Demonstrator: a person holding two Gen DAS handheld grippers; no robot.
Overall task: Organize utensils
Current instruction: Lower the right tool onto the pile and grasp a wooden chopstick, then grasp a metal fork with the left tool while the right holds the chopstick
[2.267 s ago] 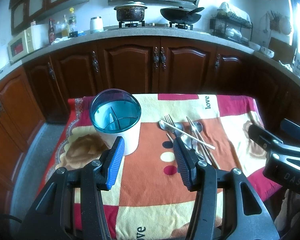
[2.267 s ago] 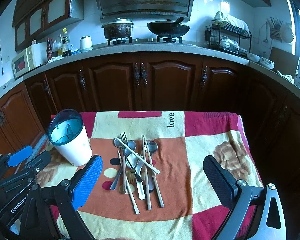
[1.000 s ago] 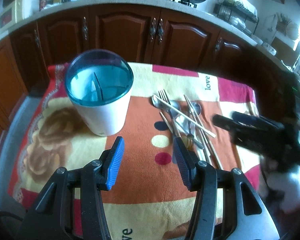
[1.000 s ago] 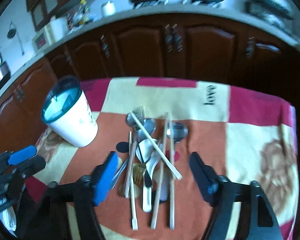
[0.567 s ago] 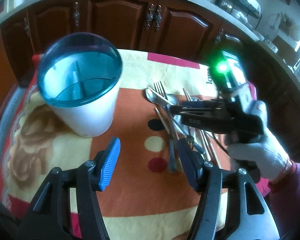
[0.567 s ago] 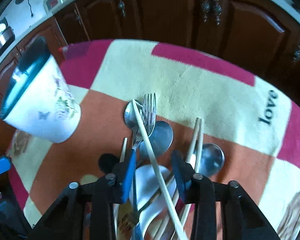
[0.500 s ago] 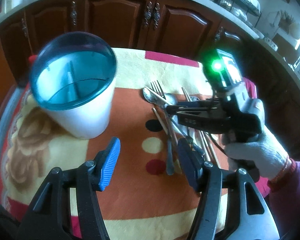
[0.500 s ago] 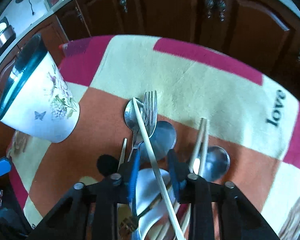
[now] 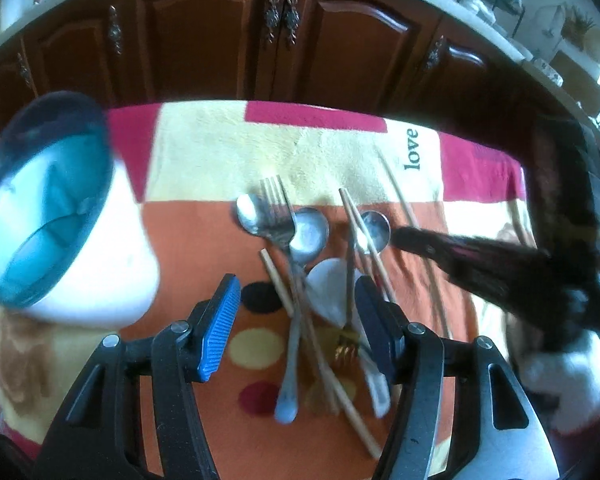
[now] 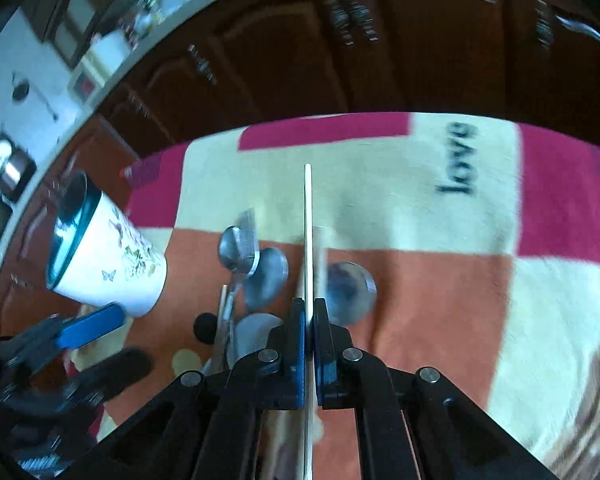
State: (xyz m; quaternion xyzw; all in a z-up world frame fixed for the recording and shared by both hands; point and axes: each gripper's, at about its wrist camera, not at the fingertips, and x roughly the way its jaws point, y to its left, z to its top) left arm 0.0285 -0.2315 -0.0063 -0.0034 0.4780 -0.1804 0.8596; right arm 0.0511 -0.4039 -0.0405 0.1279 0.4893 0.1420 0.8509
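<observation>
Right gripper (image 10: 308, 320) clamped tight on one pale chopstick (image 10: 307, 232): thin, straight, cream-white, pinched partway along, tip projecting forward above the cloth. Left gripper (image 9: 296, 300) spread wide, nothing between the pads, poised over the utensil pile (image 9: 312, 280). Pile lying on the orange patch of the blanket (image 9: 204, 148): steel fork (image 9: 278, 216), steel spoons, one white ceramic spoon (image 9: 330, 288), several tan chopsticks crossing one another. White cup (image 9: 100, 264) with teal rim and floral print standing left of the pile, clear of it. Dark wood cabinets (image 9: 220, 40) behind.
</observation>
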